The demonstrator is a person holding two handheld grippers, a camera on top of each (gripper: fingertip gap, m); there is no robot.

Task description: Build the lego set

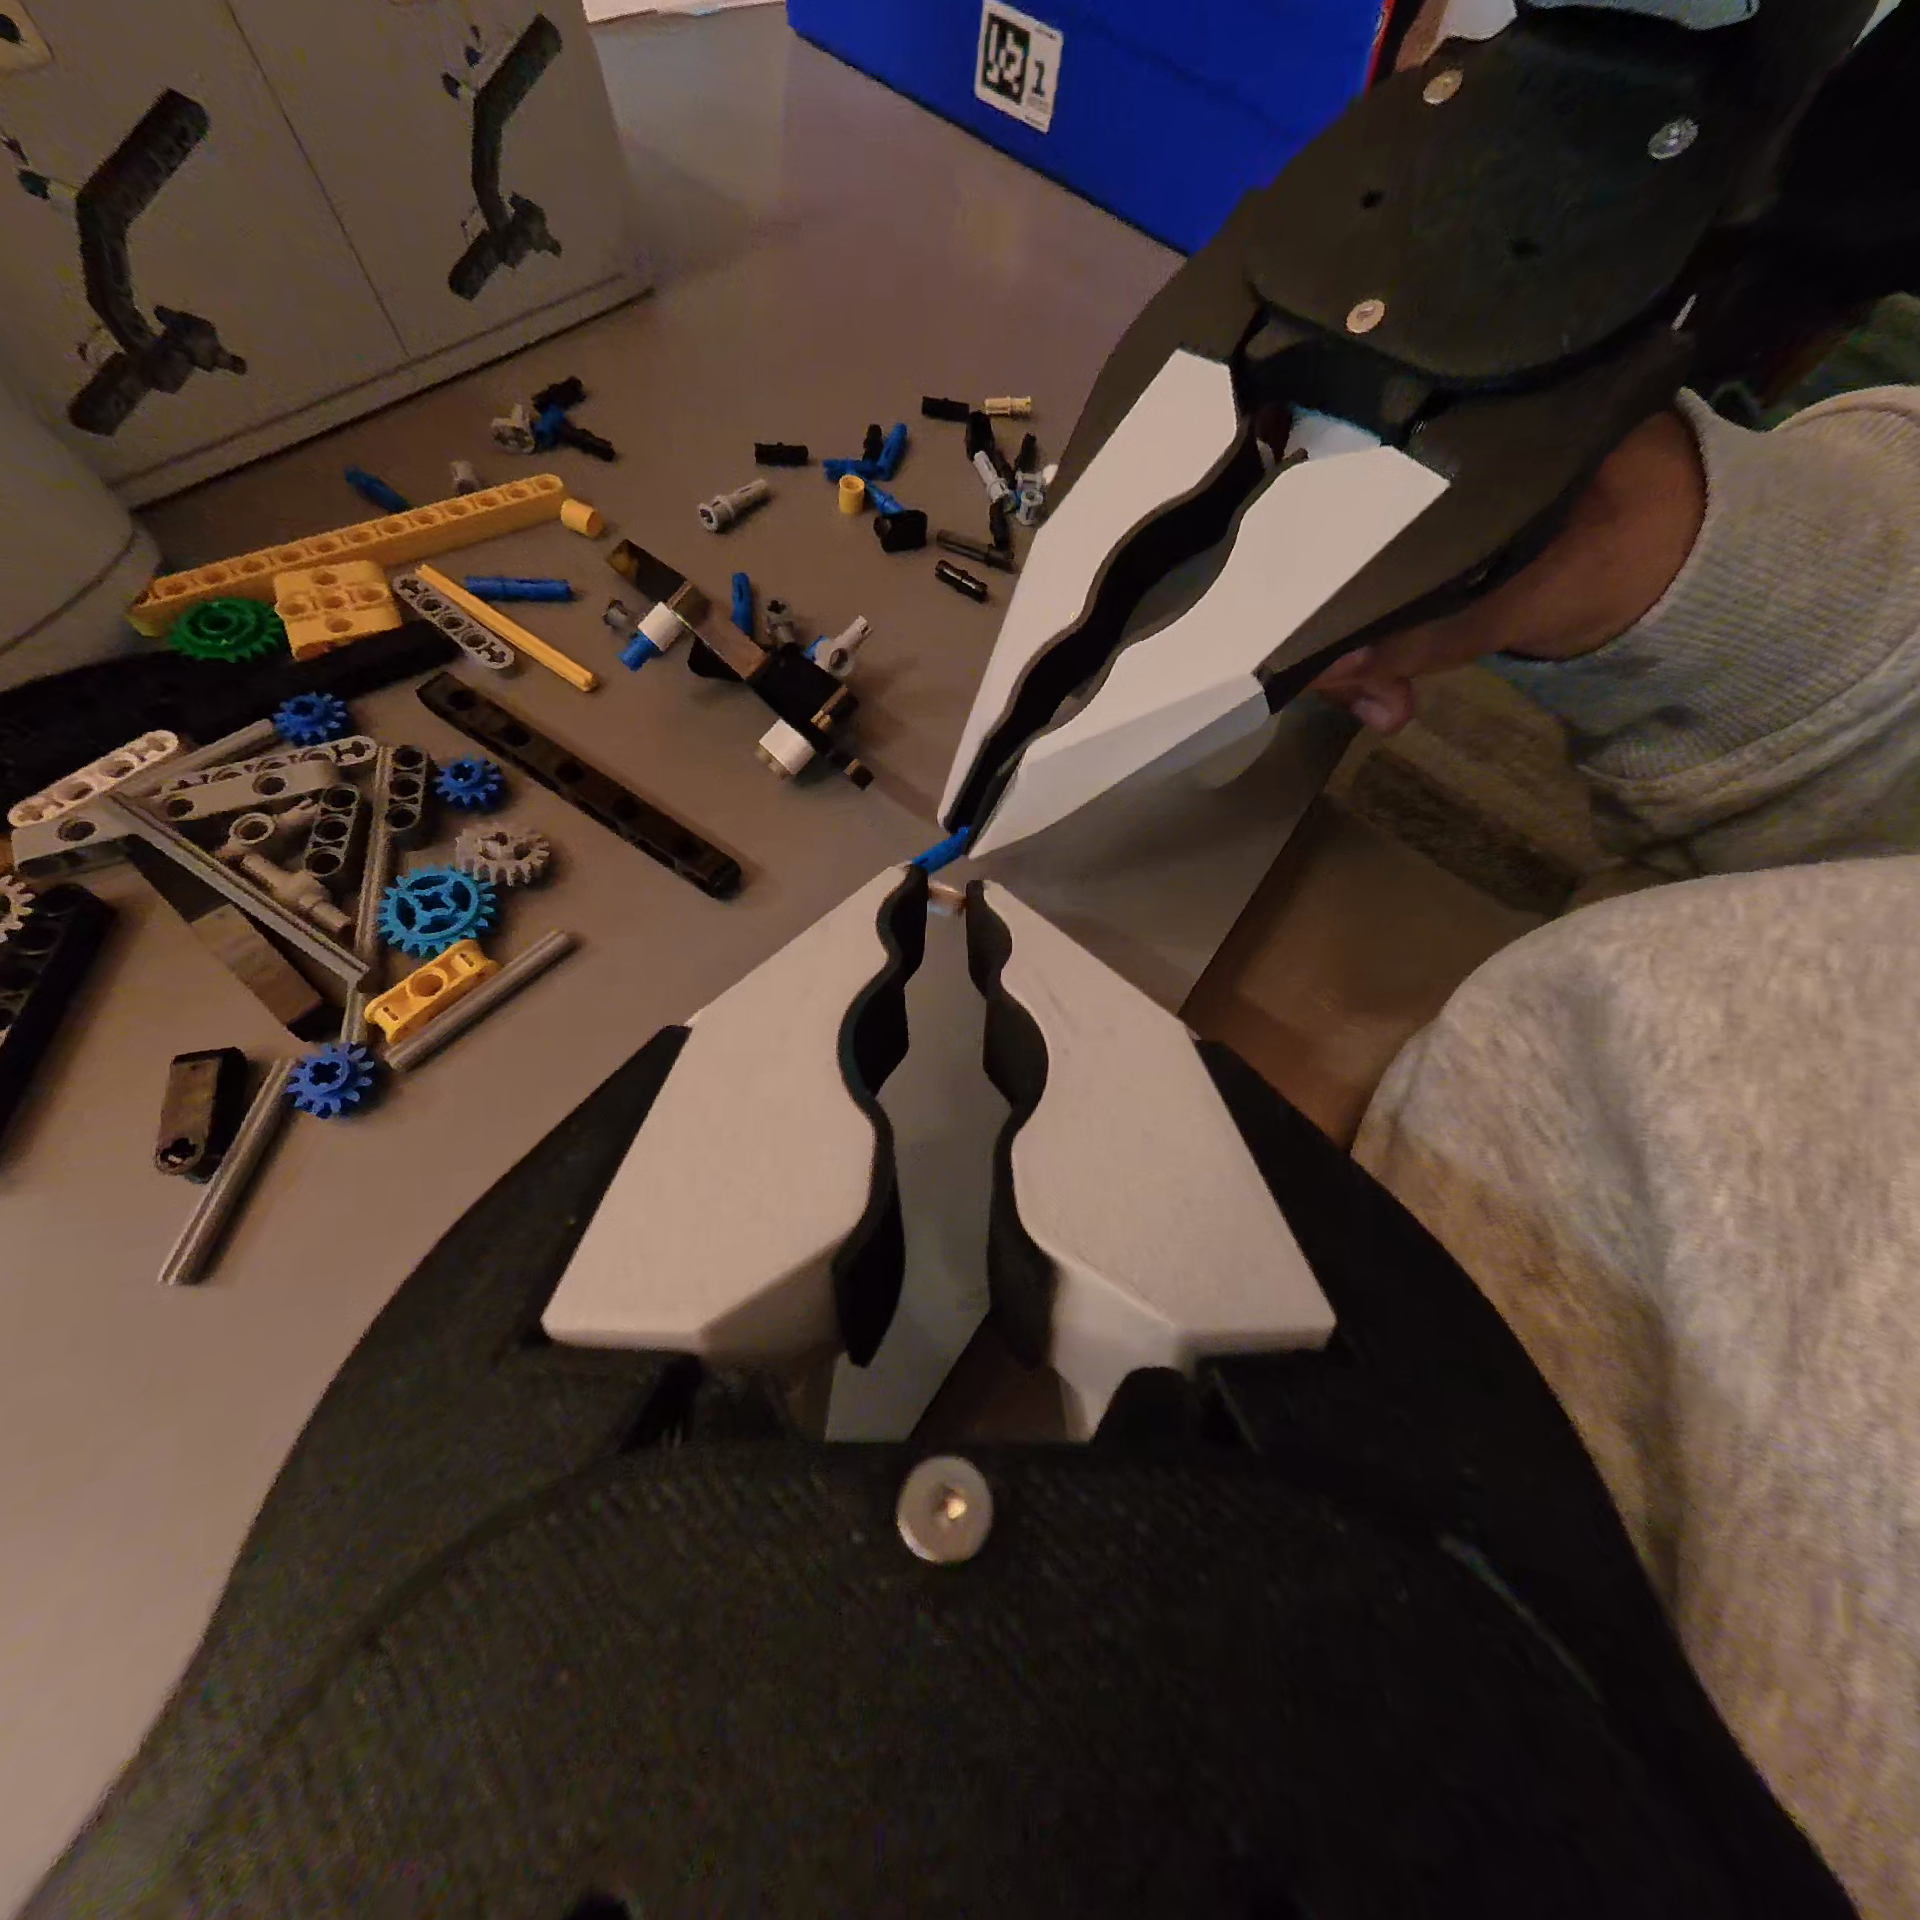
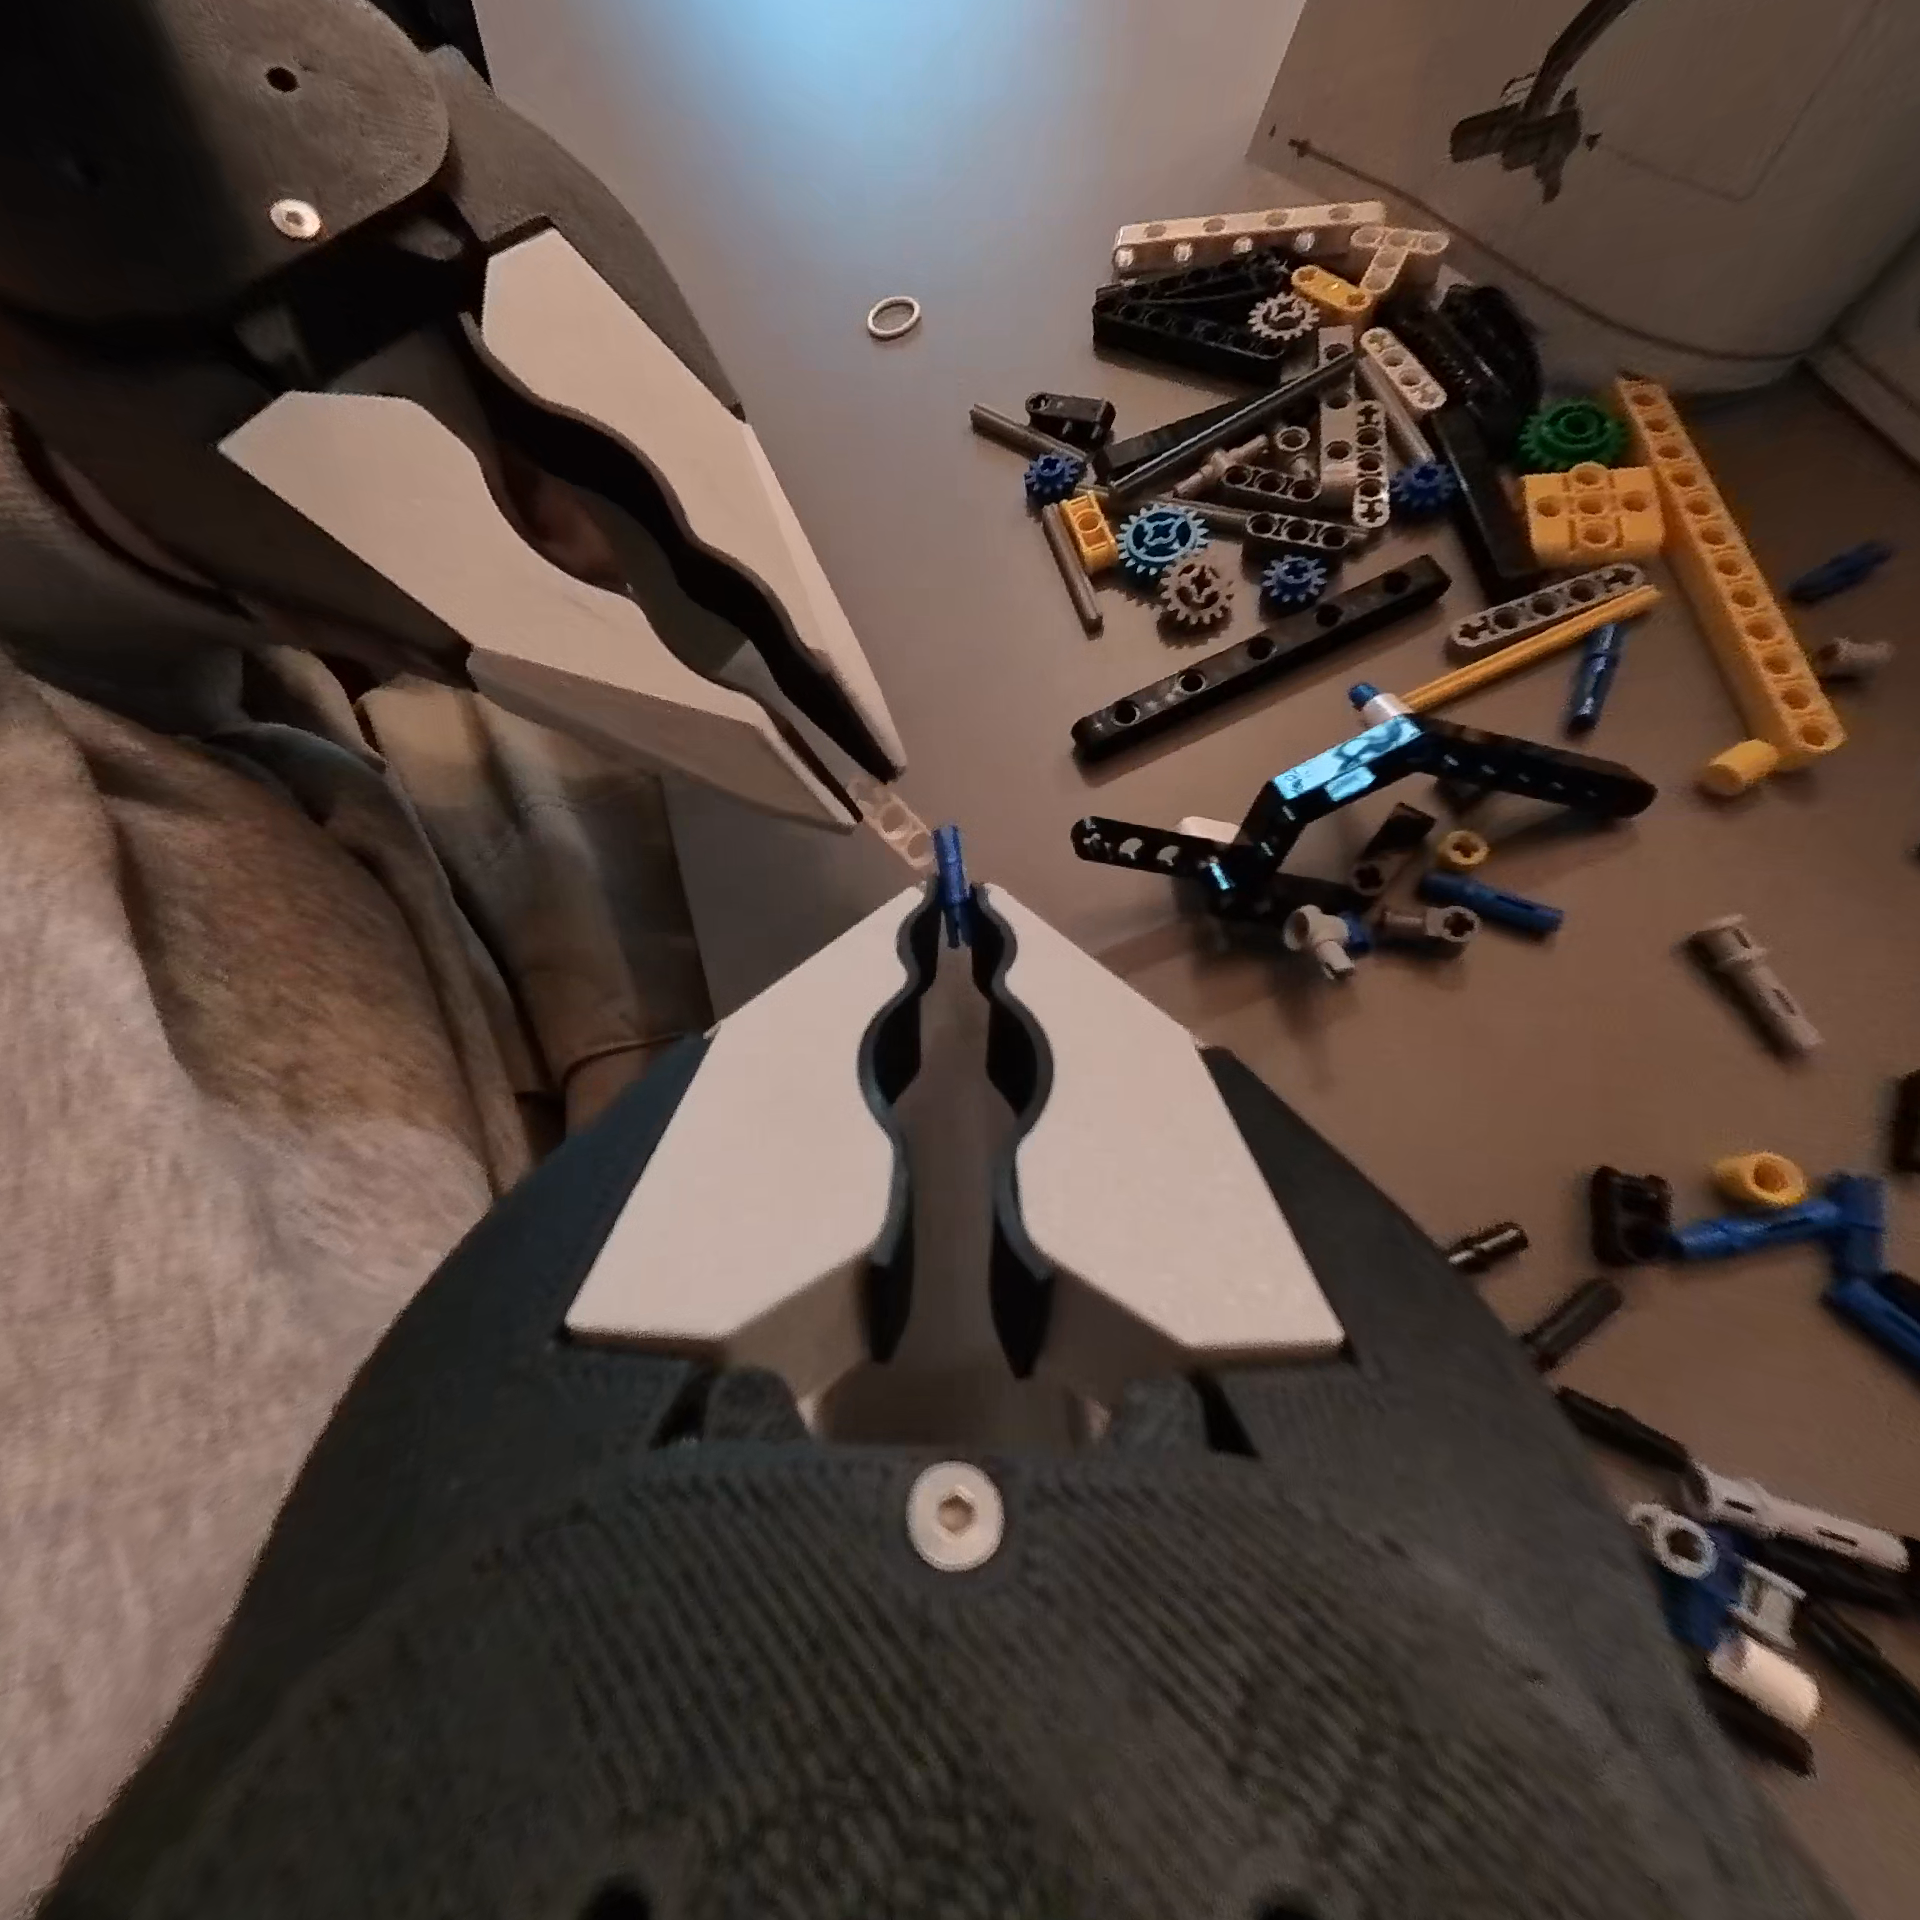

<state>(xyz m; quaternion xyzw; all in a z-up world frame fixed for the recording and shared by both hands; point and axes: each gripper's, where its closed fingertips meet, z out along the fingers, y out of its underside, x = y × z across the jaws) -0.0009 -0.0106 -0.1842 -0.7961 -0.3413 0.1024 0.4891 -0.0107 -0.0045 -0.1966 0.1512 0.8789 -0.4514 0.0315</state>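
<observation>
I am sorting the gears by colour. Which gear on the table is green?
The green gear beside the long yellow beam is the only green one; the other gears are blue or grey.

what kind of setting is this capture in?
Probably an indoor hobby or data-collection tabletop, not a factory. Loose lego parts lie scattered on a grey table, instruction sheets lie behind them, and a blue box bears a square marker tag.
</observation>
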